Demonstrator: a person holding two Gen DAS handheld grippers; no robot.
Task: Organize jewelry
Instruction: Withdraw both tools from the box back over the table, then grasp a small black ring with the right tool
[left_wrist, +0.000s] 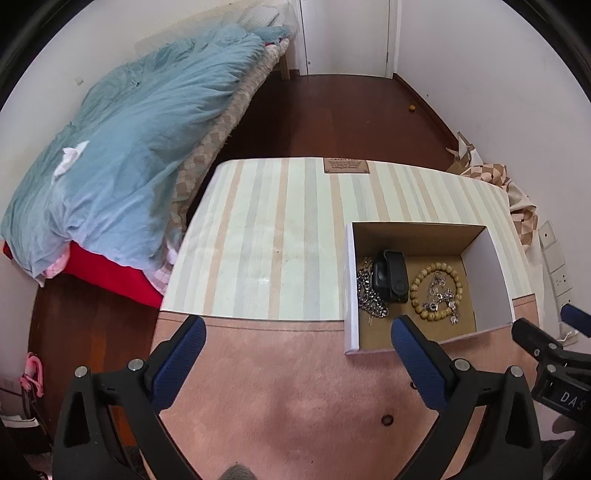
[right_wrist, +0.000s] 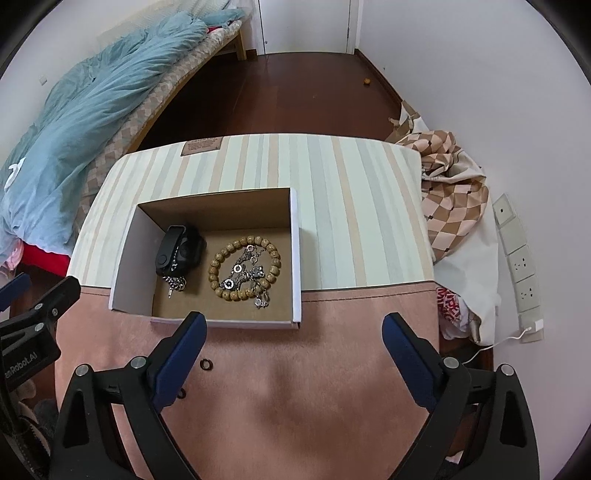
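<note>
Left gripper (left_wrist: 299, 332): hovering over the pink cloth (left_wrist: 295, 398), fingers spread wide, holding nothing.
Right gripper (right_wrist: 293, 330): also spread and empty, pointing at the box's near wall.
Box (right_wrist: 297, 258): sitting open on the striped mat (right_wrist: 351, 192), toward 12 o'clock in the right wrist view.
Inside it: wooden bead bracelet (right_wrist: 214, 258) ringing a silver charm chain (right_wrist: 243, 271); black watch (right_wrist: 177, 254) lying at its 9 o'clock, over a second chain (right_wrist: 175, 284).
Loose rings: one dark ring (right_wrist: 205, 364) lying on the cloth at 6 o'clock from the box, another (right_wrist: 181, 393) nearer the right gripper's left finger.
Risk: the rings are looking small and flat, so blunt pads may be skidding them off the cloth; a low approach may be nudging the light box.
</note>
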